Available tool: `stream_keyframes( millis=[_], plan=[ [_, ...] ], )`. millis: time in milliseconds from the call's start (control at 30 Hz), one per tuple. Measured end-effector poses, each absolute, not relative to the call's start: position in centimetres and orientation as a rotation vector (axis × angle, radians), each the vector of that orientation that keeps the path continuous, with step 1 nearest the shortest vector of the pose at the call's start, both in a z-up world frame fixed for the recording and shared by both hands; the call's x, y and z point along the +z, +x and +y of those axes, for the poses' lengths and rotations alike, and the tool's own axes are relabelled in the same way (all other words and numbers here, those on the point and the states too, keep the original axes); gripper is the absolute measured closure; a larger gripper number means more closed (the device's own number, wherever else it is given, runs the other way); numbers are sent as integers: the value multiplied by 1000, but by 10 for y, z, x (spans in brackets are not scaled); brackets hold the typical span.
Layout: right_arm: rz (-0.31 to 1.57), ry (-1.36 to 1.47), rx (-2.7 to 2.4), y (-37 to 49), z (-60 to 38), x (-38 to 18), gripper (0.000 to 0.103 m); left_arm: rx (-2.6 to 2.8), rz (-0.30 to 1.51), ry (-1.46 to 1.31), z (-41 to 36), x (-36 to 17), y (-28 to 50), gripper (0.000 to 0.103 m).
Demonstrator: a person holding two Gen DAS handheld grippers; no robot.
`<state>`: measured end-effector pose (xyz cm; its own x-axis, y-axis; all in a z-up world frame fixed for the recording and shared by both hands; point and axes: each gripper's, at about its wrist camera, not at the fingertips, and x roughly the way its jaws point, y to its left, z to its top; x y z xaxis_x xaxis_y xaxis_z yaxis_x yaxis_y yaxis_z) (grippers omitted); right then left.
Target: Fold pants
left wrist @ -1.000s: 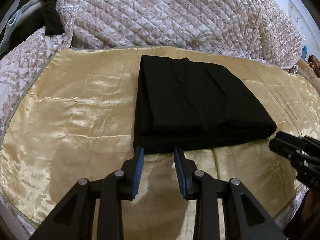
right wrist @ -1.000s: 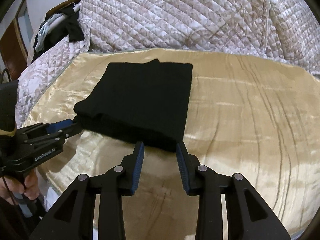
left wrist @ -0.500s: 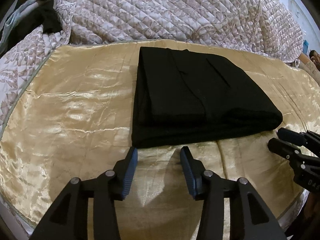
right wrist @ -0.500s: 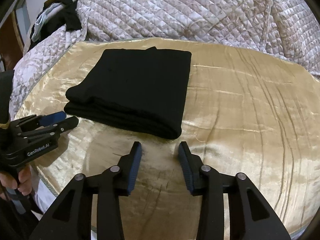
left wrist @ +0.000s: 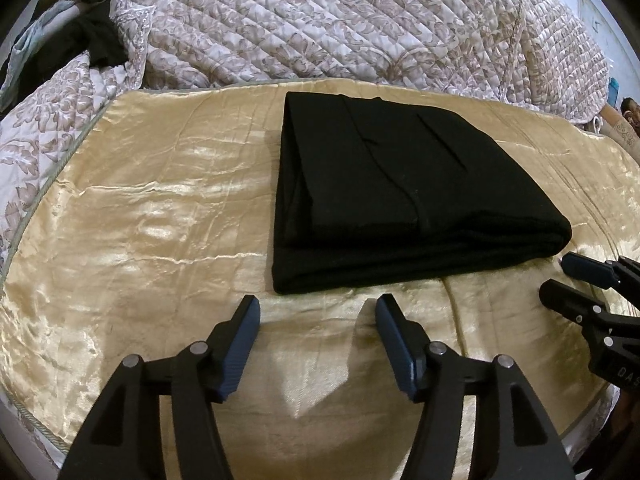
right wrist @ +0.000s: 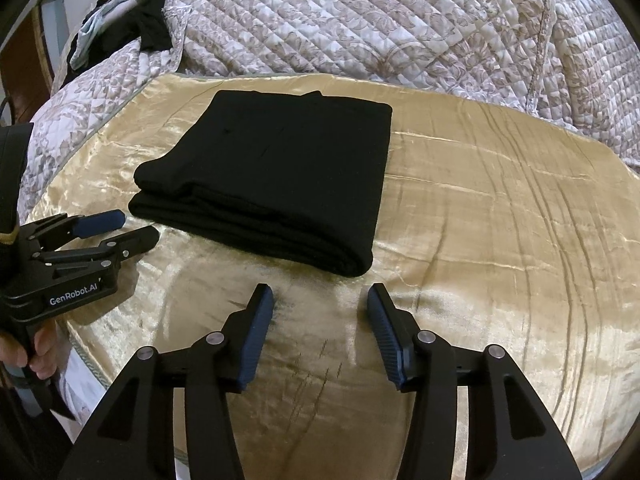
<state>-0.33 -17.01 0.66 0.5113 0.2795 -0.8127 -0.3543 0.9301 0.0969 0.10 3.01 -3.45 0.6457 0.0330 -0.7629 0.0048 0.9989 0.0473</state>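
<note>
Bare gold sheet (left wrist: 140, 208) lies wide open left of the folded pants (left wrist: 392, 200), and more spreads free on their right (right wrist: 500, 208). Behind them the heaped quilt (left wrist: 340, 28) walls off the far side. Both tongs, left (left wrist: 316, 312) and right (right wrist: 320, 300), hang clear of the near edge.

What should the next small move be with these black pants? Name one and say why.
Probably draw both tongs back and leave the stack alone. The black pants already lie in a neat folded stack on the gold cloth; the left tongs and right tongs are opening, with nothing between them, just short of its near edge.
</note>
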Motion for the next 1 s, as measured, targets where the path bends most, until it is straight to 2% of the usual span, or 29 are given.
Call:
stream_keyframes(
  millis=[1000],
  plan=[
    [959, -93, 381, -5, -168, 6, 47, 16, 873, 51, 31, -36, 2, 35]
  ],
)
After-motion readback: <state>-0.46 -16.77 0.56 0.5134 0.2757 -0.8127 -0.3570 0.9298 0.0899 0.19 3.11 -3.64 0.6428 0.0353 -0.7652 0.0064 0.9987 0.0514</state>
